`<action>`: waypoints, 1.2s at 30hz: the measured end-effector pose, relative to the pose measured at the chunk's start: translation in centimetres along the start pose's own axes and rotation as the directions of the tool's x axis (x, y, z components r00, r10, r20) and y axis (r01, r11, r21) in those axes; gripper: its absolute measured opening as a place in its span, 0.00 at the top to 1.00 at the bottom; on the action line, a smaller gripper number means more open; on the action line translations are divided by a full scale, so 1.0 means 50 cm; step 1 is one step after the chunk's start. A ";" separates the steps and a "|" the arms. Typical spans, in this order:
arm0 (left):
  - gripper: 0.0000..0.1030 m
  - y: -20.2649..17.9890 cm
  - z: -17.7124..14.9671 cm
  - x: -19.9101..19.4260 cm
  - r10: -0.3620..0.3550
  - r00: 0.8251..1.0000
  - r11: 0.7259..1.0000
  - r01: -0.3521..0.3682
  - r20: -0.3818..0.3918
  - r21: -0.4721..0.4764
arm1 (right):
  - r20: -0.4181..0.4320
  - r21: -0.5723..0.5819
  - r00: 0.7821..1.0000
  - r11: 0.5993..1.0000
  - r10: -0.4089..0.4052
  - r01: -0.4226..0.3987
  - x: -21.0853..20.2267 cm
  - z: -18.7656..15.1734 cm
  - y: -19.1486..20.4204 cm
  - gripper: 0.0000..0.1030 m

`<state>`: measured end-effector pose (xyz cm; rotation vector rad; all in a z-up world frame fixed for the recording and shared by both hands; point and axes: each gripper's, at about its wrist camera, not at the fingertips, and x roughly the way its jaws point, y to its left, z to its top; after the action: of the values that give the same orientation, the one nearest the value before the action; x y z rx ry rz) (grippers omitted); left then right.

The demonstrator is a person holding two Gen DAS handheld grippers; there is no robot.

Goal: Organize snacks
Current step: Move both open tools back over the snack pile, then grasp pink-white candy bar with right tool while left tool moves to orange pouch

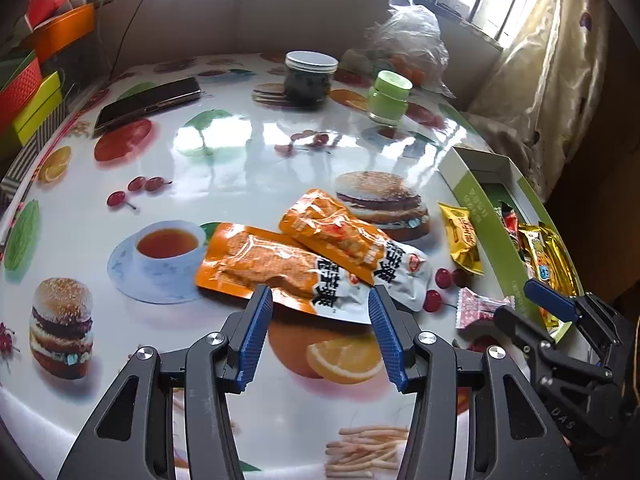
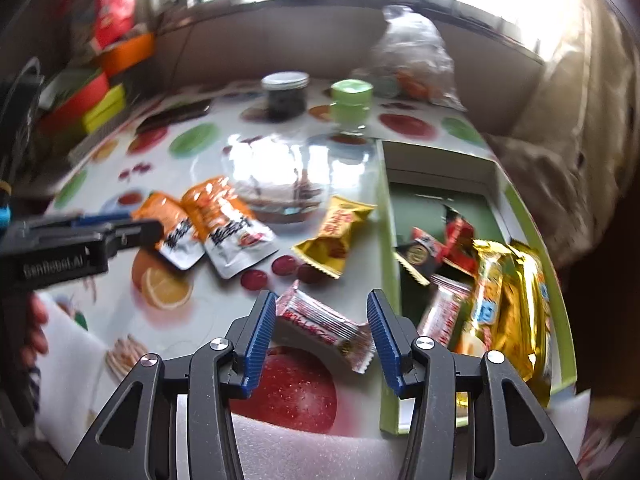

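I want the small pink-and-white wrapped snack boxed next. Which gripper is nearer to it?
Right. The right gripper has its open fingers on either side of the pink-and-white snack. The left gripper is farther left, over the orange pouches.

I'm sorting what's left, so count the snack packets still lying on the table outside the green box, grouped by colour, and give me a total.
Orange packets: 2, overlapping
Yellow packet: 1, beside the green box
Pink-and-white packet: 1, between the open right hand-held gripper's fingers, not pressed
Total: 4
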<state>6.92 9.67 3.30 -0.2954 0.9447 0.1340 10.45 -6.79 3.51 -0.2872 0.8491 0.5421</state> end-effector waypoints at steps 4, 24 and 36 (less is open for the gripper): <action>0.50 0.019 -0.002 0.002 0.003 1.000 1.000 -0.003 -0.006 -0.017 | -0.050 -0.068 0.997 0.996 0.061 -0.064 0.018 0.005 0.006 0.54; 0.50 0.084 -0.005 0.033 -0.088 0.995 0.982 0.078 -0.052 -0.173 | -0.159 -0.080 0.985 0.994 0.059 -0.073 0.071 0.004 0.026 0.67; 0.50 0.093 0.041 0.062 -0.059 0.997 0.984 0.051 -0.045 -0.173 | -0.131 -0.011 0.985 0.993 0.115 -0.118 0.067 -0.001 0.047 0.81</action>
<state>9.21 14.67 1.02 -0.4852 0.9750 0.1582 10.88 -3.73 0.82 -0.2936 0.9923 0.6460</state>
